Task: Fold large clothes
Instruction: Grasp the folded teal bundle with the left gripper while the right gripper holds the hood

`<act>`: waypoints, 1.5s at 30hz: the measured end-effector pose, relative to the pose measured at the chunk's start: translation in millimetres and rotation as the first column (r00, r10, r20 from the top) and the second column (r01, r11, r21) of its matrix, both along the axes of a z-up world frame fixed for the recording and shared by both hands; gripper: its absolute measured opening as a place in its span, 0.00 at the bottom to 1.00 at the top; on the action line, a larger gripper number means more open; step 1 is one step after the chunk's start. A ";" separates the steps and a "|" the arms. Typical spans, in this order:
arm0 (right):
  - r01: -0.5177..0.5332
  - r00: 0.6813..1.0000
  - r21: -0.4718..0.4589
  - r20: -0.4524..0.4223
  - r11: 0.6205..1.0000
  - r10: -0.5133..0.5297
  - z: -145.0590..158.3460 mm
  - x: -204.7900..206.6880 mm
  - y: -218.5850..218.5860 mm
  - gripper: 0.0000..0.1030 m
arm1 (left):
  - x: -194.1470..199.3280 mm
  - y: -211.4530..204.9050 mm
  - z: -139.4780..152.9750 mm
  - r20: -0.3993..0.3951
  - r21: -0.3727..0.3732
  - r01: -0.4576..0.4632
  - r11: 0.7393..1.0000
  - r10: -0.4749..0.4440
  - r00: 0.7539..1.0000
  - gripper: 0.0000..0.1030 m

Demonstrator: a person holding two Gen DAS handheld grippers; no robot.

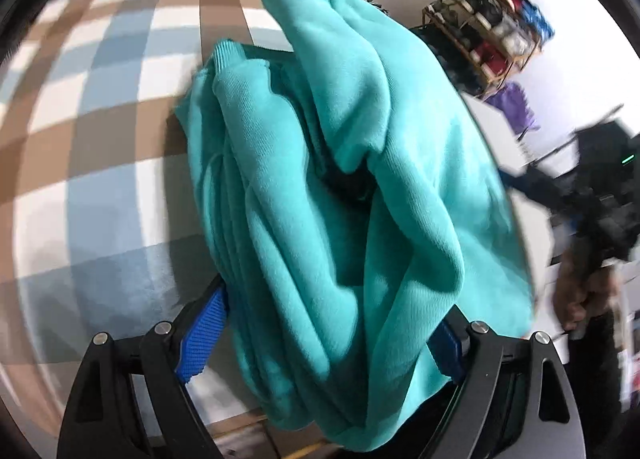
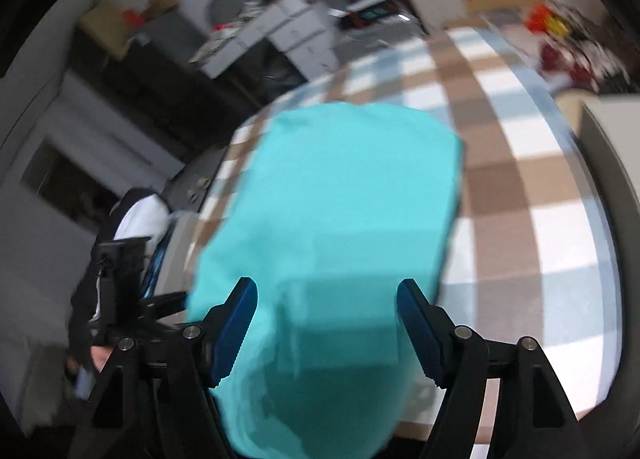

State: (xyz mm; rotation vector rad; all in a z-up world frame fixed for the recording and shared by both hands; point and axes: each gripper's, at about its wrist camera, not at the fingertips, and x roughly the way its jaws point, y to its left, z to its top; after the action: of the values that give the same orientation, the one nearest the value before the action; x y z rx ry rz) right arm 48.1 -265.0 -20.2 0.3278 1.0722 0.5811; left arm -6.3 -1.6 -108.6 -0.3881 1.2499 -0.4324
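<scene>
Checked cloth (image 1: 104,147): a table covering in white, pale blue and tan squares, filling the left of the left wrist view and lying under the garment.
Left gripper (image 1: 320,333): its blue pads sit wide on either side of a thick bundle of fabric; the cloth fills the gap, so it appears to be pinching the gathered layers, though true pressure cannot be judged.
Teal sweatshirt (image 1: 352,179): bunched into deep folds in the left gripper, a ribbed cuff (image 1: 226,55) showing at the upper left; it seems lifted above the table and draping away from the camera.
Right gripper (image 2: 326,325): fingers spread apart, the garment passing between them; whether they touch it cannot be told through the blur.
Sweatshirt, right view (image 2: 340,199): a smoother, flatter panel reaching out over the checked cloth.
Step in hand: probably carrying or laying down a gathered fold.
Doing it well: lower the bundle slowly, let the free panel settle flat first, keep the cuff tucked inside, and release only when layers lie aligned.
Risk: the thick wad may slip or unfold unevenly.
</scene>
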 end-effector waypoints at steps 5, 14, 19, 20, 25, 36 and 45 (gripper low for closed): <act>0.027 0.995 0.063 -0.098 0.998 -0.021 -38.2 18.6 -13.9 0.83 | 17.7 16.2 -8.5 -0.096 -0.152 -0.021 0.988 0.006 0.995 0.86; 0.021 0.978 0.250 -0.206 0.968 0.032 -68.8 21.4 -23.9 0.93 | 21.5 30.6 -12.8 -0.146 -0.145 0.074 0.987 -0.096 0.985 0.86; 0.018 0.980 0.291 -0.197 0.956 0.042 -74.9 21.9 -21.3 0.93 | 15.0 47.1 -15.2 -0.168 -0.217 0.055 0.975 -0.093 0.981 0.86; 0.015 0.980 0.293 -0.193 0.956 0.044 -76.6 23.9 -19.3 0.92 | 13.9 49.9 -15.2 -0.171 -0.225 0.051 0.973 -0.091 0.981 0.87; 0.015 0.981 0.301 -0.190 0.953 0.045 -76.9 19.4 -22.7 0.92 | 7.7 58.3 -8.8 -0.120 -0.290 0.041 0.956 -0.079 0.990 0.87; 0.030 0.979 0.307 -0.199 0.951 0.033 -79.5 15.4 -26.1 0.92 | 38.2 50.3 -10.7 -0.082 -0.400 -0.054 0.915 0.022 0.996 0.99; 0.023 0.978 0.281 -0.208 0.959 0.037 -77.3 15.6 -24.7 0.92 | 55.7 29.6 -34.4 -0.168 -0.372 -0.078 0.925 0.016 0.986 0.99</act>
State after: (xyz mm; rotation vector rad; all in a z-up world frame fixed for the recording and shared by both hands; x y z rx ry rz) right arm 63.7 -289.8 -97.6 0.6475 1.1957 0.7194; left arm 49.3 28.0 -143.1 -0.7943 1.3120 -0.6130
